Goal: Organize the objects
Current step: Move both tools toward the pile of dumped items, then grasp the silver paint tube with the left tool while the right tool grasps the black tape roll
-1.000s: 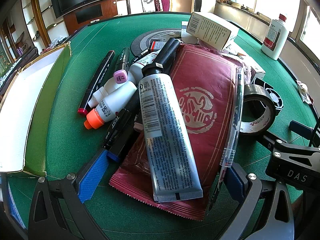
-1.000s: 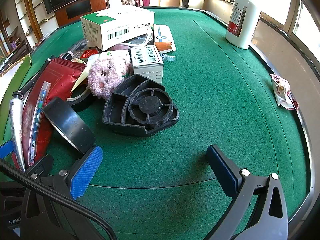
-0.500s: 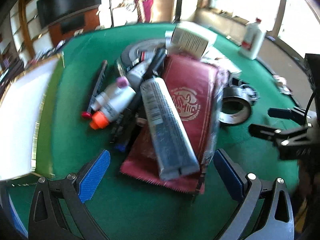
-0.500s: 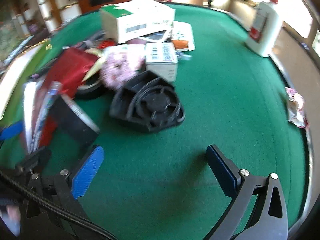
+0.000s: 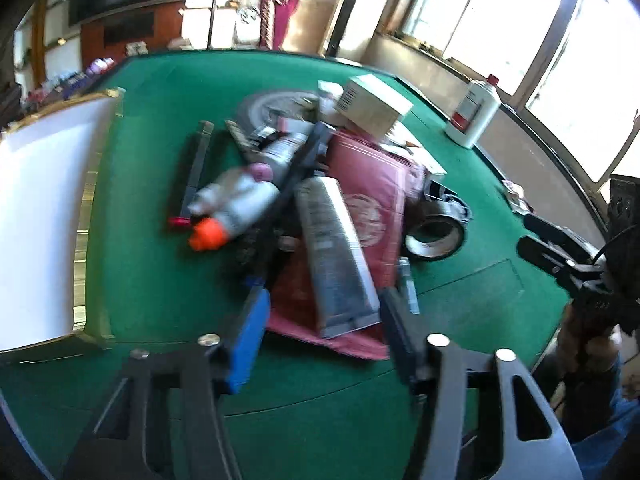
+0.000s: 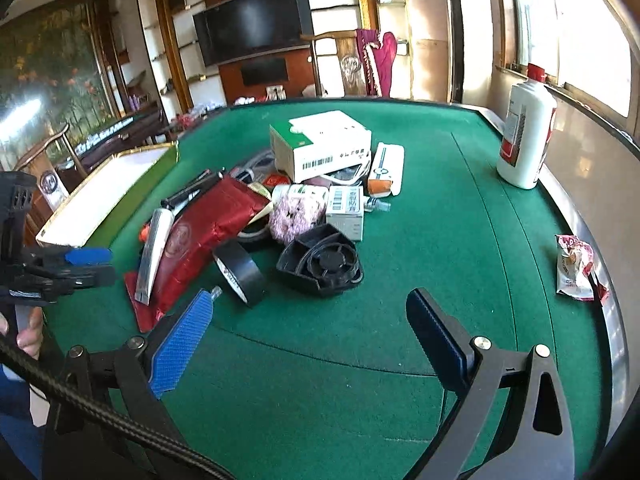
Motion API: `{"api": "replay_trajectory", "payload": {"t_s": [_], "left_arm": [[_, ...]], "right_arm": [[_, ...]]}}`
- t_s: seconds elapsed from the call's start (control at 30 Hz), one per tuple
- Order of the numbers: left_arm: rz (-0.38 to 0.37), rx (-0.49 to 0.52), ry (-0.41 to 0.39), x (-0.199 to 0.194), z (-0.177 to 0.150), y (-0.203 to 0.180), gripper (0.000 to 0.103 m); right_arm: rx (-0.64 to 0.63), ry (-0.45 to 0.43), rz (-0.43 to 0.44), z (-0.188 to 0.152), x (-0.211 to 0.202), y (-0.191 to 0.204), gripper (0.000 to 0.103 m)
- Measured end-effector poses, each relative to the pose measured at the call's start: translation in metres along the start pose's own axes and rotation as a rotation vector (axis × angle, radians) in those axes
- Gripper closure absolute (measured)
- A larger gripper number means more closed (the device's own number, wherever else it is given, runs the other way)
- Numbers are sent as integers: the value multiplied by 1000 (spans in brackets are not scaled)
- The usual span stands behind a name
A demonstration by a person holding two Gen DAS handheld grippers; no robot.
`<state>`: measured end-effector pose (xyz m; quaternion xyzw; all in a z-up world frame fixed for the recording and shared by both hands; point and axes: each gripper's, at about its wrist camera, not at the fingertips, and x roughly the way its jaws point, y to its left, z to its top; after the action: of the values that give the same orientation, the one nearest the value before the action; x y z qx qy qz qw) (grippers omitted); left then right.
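Left wrist view: left gripper [image 5: 322, 330] has pulled back from the pile; its jaws are closing with the tube's [image 5: 336, 258] crimped end and red pouch [image 5: 370, 196] edge between them, nothing yet pinched. Blur hides all print.

Right wrist view: right gripper [image 6: 310, 326] has lifted, released and empty, above bare felt [image 6: 440, 240]. Tape [image 6: 239, 275] and fan [image 6: 322, 265] lie ahead. Box [image 6: 320, 146] shows a barcode; its text is unreadable.

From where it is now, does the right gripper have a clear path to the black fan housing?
Probably yes. The right gripper is open and empty, only bare green felt lies before the black fan housing, and the tape roll stands to one side.
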<state>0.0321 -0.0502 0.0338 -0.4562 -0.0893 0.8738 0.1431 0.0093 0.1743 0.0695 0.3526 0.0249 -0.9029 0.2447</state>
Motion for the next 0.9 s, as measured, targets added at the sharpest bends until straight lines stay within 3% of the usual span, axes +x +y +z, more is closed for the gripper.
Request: {"api": "replay_trajectory", "payload": {"t_s": [0.33, 0.4, 0.47, 0.6, 0.83, 0.9], "left_arm": [[117, -73, 30, 36, 40, -14, 55], [129, -69, 23, 41, 43, -15, 72], [109, -102, 11, 40, 42, -10, 80], [86, -114, -2, 32, 36, 0, 80], [66, -124, -30, 12, 12, 14, 80], [61, -123, -39, 6, 7, 16, 80]], "right_arm": [[56, -29, 29, -13, -7, -23, 5], [52, -32, 30, -14, -7, -23, 5], [59, -31, 43, -15, -8, -24, 6], [53, -20, 64, -13, -9, -22, 10], [-105, 17, 84, 4, -8, 9, 12], [-216, 38, 98, 11, 1, 25, 21]]}}
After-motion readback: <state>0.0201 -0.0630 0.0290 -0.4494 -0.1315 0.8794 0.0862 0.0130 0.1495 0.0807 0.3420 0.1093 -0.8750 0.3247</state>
